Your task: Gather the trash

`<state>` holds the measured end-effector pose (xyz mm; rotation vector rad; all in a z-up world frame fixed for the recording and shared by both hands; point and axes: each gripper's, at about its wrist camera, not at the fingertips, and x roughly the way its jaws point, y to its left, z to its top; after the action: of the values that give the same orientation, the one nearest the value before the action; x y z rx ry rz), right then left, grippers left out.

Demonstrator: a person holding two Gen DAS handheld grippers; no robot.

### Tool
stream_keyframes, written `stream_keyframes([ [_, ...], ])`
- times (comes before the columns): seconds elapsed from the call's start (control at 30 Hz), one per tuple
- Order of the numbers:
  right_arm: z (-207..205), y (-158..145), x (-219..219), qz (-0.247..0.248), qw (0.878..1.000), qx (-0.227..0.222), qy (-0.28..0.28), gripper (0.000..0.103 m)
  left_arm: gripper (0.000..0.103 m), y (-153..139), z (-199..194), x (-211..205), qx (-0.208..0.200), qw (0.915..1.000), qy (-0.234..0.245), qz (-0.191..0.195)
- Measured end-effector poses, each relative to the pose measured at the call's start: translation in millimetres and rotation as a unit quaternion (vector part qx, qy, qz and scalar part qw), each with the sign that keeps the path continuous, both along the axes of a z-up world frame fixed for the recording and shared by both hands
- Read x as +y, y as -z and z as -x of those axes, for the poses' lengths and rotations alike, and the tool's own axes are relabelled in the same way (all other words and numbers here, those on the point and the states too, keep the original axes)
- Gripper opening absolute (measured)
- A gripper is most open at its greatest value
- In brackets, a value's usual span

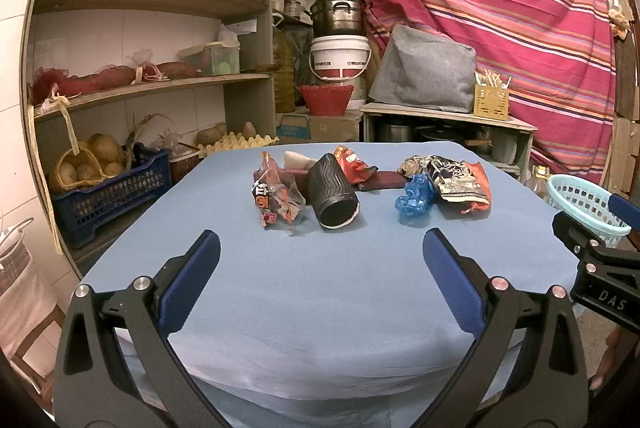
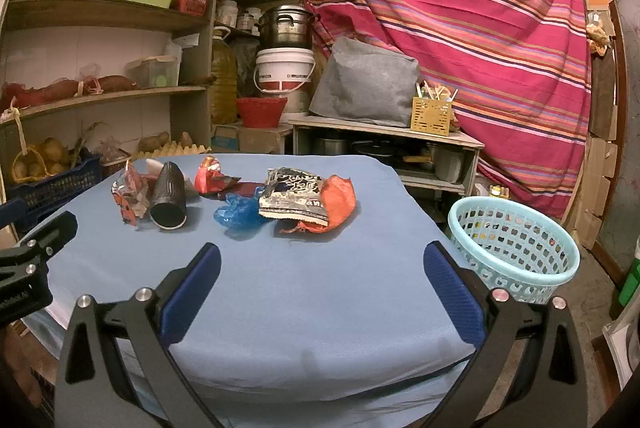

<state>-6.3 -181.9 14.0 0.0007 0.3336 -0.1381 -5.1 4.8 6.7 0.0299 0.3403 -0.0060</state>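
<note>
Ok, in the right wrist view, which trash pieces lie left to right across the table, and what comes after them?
Clear orange-printed wrapper → black ribbed cup → red snack wrapper → blue plastic bag → black-and-orange snack bag → light blue basket.

- A red striped cloth [image 2: 460, 28] hangs across the back of the room, draped in folds.
- Wooden shelves [image 1: 152, 84] stand at the left against a white tiled wall [image 1: 100, 36], loaded with boxes, trays and sweet potatoes.
- On the lowest shelf, a blue crate [image 1: 108, 196] holds a basket of potatoes.
- A low cabinet [image 2: 384, 132] at the back carries a grey cover [image 2: 364, 84] and a yellow utensil holder [image 2: 432, 116].
- A metal pot [image 1: 338, 12] sits on a white bucket [image 1: 340, 58].
- The light is dim and warm.
</note>
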Motion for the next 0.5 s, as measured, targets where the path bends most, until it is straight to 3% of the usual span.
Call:
stream_keyframes([
  [0.5, 0.2, 0.4, -0.2, 0.002, 1.0, -0.002, 0.001, 0.099, 0.098, 0.6, -0.5, -1.2, 0.001, 1.0, 0.001, 0.0],
])
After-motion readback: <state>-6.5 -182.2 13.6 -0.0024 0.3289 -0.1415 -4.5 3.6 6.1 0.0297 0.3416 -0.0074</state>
